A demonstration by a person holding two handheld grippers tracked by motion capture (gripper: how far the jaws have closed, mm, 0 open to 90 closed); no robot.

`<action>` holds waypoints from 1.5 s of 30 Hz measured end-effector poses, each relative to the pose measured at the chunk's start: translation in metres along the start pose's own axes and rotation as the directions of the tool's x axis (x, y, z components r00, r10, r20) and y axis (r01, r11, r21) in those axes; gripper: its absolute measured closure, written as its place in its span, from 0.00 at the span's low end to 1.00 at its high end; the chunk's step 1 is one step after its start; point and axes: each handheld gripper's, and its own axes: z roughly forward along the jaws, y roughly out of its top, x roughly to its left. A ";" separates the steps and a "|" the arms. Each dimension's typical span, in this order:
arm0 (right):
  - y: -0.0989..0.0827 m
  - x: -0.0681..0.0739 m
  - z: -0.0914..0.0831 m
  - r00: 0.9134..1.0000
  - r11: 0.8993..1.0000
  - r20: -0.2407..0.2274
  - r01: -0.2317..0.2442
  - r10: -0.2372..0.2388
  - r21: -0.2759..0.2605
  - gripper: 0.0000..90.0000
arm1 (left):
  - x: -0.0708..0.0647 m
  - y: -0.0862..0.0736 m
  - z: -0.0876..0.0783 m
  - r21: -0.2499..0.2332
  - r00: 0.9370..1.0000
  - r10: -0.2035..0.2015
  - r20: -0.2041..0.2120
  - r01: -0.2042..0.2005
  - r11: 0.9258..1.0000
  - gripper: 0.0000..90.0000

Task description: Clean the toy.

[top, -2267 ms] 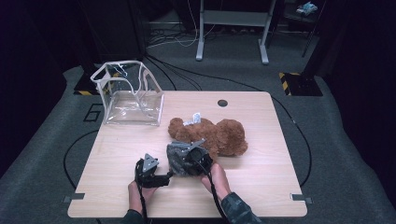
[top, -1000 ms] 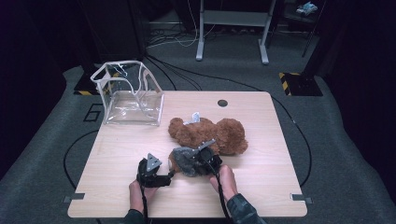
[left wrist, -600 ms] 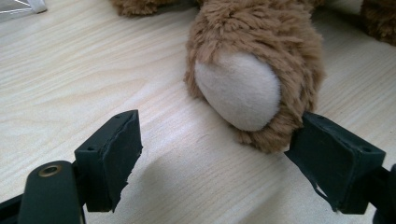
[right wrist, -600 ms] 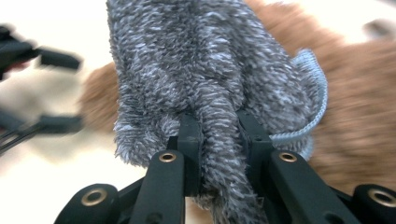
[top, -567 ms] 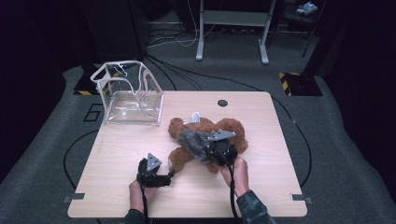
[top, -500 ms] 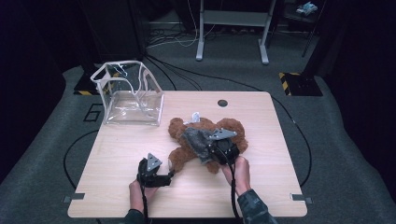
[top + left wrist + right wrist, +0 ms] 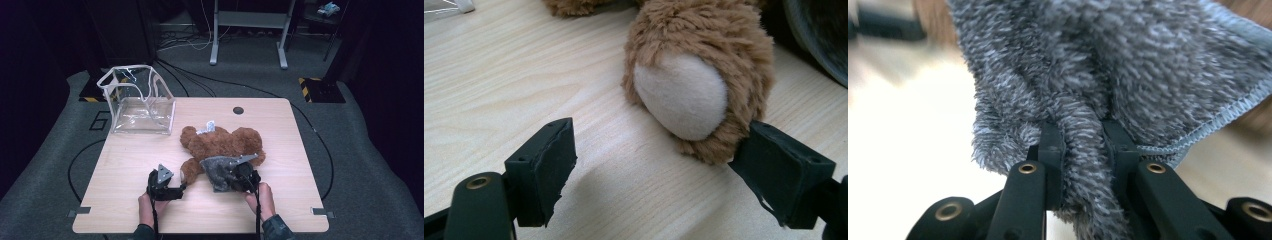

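A brown teddy bear (image 7: pixel 225 144) lies on its back in the middle of the wooden table (image 7: pixel 125 170). My right gripper (image 7: pixel 231 176) is shut on a bunched fold of grey fleece cloth (image 7: pixel 219 170), held over the bear's near side; in the right gripper view the cloth (image 7: pixel 1128 65) fans out above the gripper (image 7: pixel 1083 140). My left gripper (image 7: pixel 181 186) rests low on the table, open, beside the bear's foot (image 7: pixel 189 170). In the left gripper view the cream-soled foot (image 7: pixel 681 95) lies just ahead of the gripper (image 7: pixel 659 155), with its fur touching the right jaw.
A clear plastic bag (image 7: pixel 137 100) with white trim stands open at the table's far left corner. A small dark hole (image 7: pixel 238 110) sits near the far edge. A white tag (image 7: pixel 207 127) sticks up by the bear's head. Cables and a metal stand lie on the floor beyond.
My right gripper carried the grey cloth to the right across the bear's lower body, then drew back toward the near edge. The left gripper stayed put, still open.
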 end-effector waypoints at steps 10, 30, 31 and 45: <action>0.001 -0.023 -0.041 0.994 0.979 0.078 -0.054 0.071 -0.196 0.83 | -0.001 0.000 0.000 0.008 1.000 0.005 -0.002 -0.005 1.000 0.19; -0.026 -0.072 -0.025 0.948 0.985 0.269 -0.156 0.171 -0.077 0.83 | -0.001 0.000 0.001 0.010 1.000 0.009 -0.003 -0.009 1.000 0.19; -0.027 -0.076 -0.031 0.944 0.982 0.273 -0.163 0.183 -0.095 0.83 | -0.001 0.000 0.001 0.012 1.000 0.009 -0.003 -0.009 1.000 0.19; 0.029 -0.124 -0.058 0.881 0.942 0.364 -0.220 0.303 -0.252 0.84 | -0.002 0.001 0.002 0.016 1.000 0.014 -0.003 -0.014 1.000 0.20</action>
